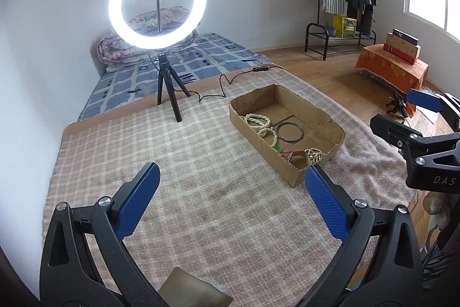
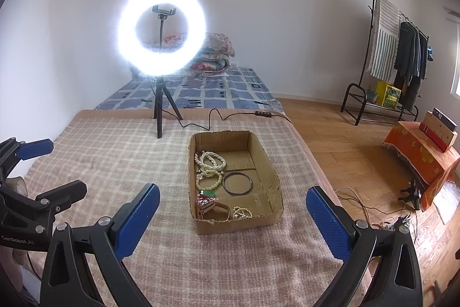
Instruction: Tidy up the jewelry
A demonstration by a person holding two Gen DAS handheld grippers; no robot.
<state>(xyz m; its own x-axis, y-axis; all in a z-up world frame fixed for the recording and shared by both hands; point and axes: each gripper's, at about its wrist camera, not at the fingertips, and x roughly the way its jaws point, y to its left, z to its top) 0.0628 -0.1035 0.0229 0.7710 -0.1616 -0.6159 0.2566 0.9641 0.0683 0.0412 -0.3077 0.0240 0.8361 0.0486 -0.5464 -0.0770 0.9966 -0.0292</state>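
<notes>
- Nearest in the left wrist view, the left gripper point(image 1: 231, 186) fills the bottom of the frame with its 2 blue fingers point(image 1: 138, 200) spread wide and nothing between them, only the checked blanket point(image 1: 201, 206) below.
- In the right wrist view the right gripper point(image 2: 233, 209) sits the same way, fingers point(image 2: 327, 223) well apart and empty, framing the near end of the cardboard box point(image 2: 276, 177).
- The surface is a bed or low platform under that blanket, soft (so a downward press will sink rather than stop hard).
- The box stands at centre frame, open-topped, with all visible jewelry inside it and none lying loose on the blanket.
- At its near end lie a small cream bead bracelet point(image 2: 243, 212) and a reddish piece point(image 2: 205, 203) that I cannot identify.
- Mid-box, a thin dark bangle point(image 2: 238, 183) lies flat on the cardboard; it looks stiff and light, and is probably best pinched across its rim on 1 side, since it may skate on the floor.
- Just left of it, the heap of cream bead strands point(image 2: 210, 163) looks limp and likely tangled; a pinch on 1 bunched loop should lift it, though neighbours may drag along.
- Farther up frame stands the lit ring light point(image 2: 162, 30) on its tripod, its cable trailing behind the box.
</notes>
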